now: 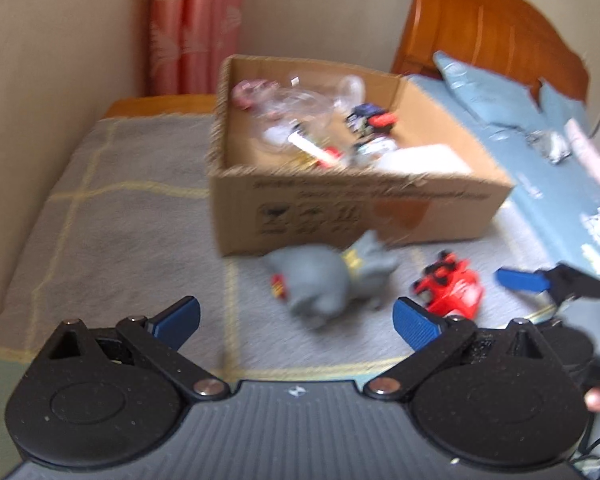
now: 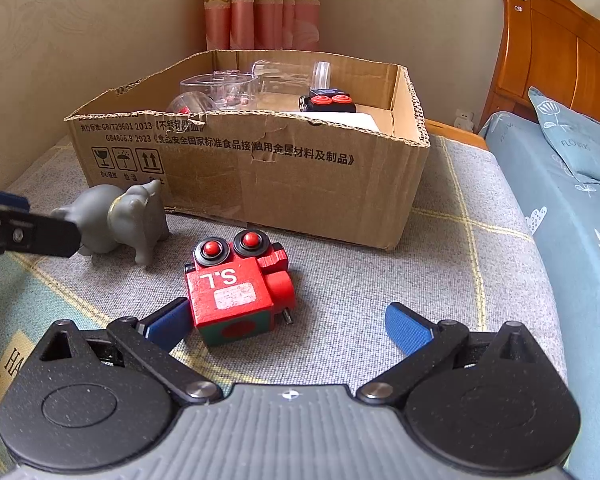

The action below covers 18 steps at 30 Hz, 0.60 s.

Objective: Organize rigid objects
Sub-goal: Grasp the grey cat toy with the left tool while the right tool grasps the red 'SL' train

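Through your left wrist view, your left gripper (image 1: 296, 322) hangs spread wide, near a grey elephant (image 1: 326, 282) by the cardboard box (image 1: 340, 208). Right view: your right gripper (image 2: 288, 326) gapes around a red toy car (image 2: 236, 292) (empty).

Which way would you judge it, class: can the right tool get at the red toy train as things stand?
Probably yes. The right tool stands open just before the red toy train, one finger beside its left edge, and nothing lies between them on the blanket.
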Motion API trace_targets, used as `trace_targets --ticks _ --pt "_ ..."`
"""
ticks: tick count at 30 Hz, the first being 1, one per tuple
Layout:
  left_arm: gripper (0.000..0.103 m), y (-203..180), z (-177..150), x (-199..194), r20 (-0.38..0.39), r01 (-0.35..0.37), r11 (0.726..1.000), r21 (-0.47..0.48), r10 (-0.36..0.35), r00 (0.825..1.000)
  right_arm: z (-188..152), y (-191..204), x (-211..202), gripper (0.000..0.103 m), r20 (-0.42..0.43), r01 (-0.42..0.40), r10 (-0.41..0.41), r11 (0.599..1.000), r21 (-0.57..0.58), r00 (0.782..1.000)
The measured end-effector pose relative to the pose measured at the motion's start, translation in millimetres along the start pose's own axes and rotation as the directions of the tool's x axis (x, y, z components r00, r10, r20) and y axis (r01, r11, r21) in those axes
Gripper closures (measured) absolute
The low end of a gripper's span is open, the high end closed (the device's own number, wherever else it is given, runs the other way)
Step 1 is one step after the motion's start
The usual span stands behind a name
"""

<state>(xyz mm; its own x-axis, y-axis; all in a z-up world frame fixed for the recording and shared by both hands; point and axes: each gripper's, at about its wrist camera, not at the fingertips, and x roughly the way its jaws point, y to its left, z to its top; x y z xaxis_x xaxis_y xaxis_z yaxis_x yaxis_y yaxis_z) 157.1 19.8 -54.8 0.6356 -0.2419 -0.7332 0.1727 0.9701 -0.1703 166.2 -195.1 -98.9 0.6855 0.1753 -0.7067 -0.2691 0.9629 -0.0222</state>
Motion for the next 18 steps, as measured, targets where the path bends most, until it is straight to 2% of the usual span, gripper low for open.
trace_targets --ticks 4,8,12,15,18 --pt "0.001 -11.3 13.4 12.9 0.023 0.004 1.0 -0.01 -0.004 1.0 -0.3 -0.1 0.0 0.0 0.002 0.0 0.0 1.0 -0.001 1.0" --pt "0.001 -20.1 18.6 32.4 0.009 -0.009 0.999 -0.032 0.009 1.0 -0.3 0.4 0.1 0.0 0.005 0.0 0.0 1.0 -0.001 1.0" --pt "0.001 -24.1 13.7 49.3 -0.023 -0.07 0.997 -0.036 0.069 0.997 -0.5 0.1 -0.1 0.0 0.01 -0.001 0.001 1.0 -0.002 1.0" --pt "0.001 -17.9 6.2 51.5 -0.045 -0.103 0.994 -0.03 0.102 0.994 -1.1 -0.4 0.5 0.0 0.014 -0.004 0.004 1.0 -0.005 1.0" --pt "0.001 -11.4 0.6 40.2 -0.034 -0.088 0.996 -0.011 0.088 0.996 -2.2 -1.1 0.4 0.0 0.018 -0.011 0.012 1.0 -0.012 1.0"
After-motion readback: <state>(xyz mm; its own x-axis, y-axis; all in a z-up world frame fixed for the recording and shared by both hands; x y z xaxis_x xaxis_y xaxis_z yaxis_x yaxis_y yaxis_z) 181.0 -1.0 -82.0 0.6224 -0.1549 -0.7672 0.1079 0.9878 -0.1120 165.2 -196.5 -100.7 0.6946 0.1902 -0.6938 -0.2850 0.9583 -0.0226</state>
